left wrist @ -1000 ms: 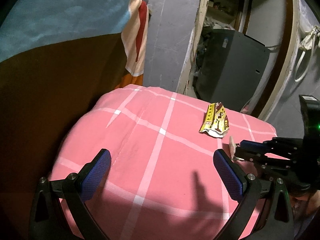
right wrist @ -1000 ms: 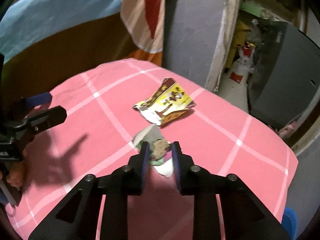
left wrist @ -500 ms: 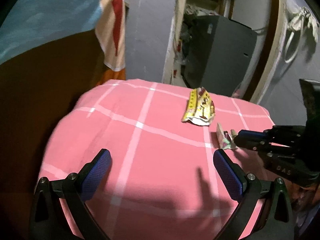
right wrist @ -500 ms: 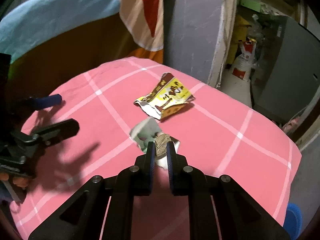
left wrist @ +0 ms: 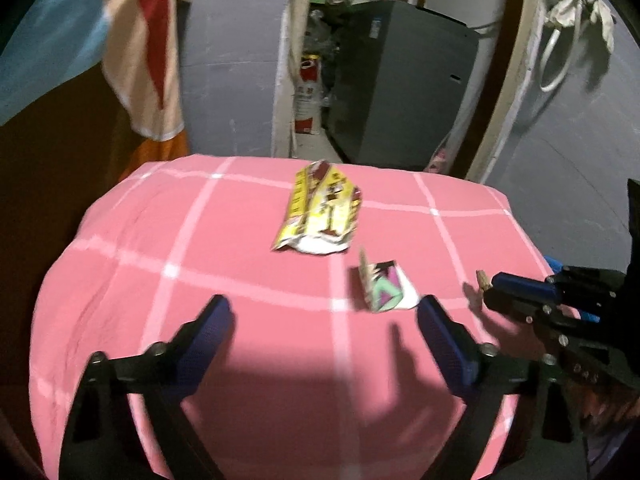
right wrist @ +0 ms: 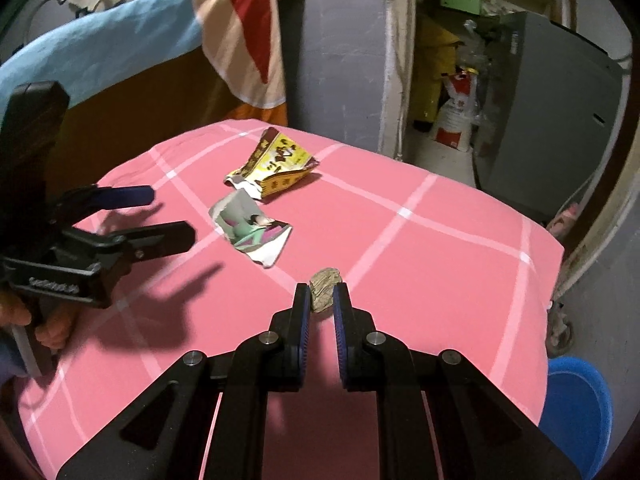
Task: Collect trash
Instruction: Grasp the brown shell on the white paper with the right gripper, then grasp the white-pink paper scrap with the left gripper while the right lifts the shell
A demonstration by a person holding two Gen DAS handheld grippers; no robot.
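Note:
My right gripper (right wrist: 321, 294) is shut on a small crumpled brownish wad (right wrist: 326, 282), held just above the pink checked cloth (right wrist: 420, 240). The wad shows at the right gripper's tip in the left wrist view (left wrist: 483, 280). A torn green-and-purple wrapper (right wrist: 250, 230) lies on the cloth, also in the left wrist view (left wrist: 384, 286). A yellow snack packet (right wrist: 274, 164) lies beyond it, also in the left wrist view (left wrist: 322, 208). My left gripper (left wrist: 324, 320) is open and empty, just short of the torn wrapper.
A blue bucket (right wrist: 580, 408) stands on the floor at the cloth's right edge. A brown board (left wrist: 52, 168) with a blue and striped towel (left wrist: 140, 52) over it rises at the left. A grey cabinet (left wrist: 400, 80) stands behind the doorway.
My right gripper has lifted the wad off the torn wrapper and drawn back to the right. My left gripper has swung right toward the wrappers, still open.

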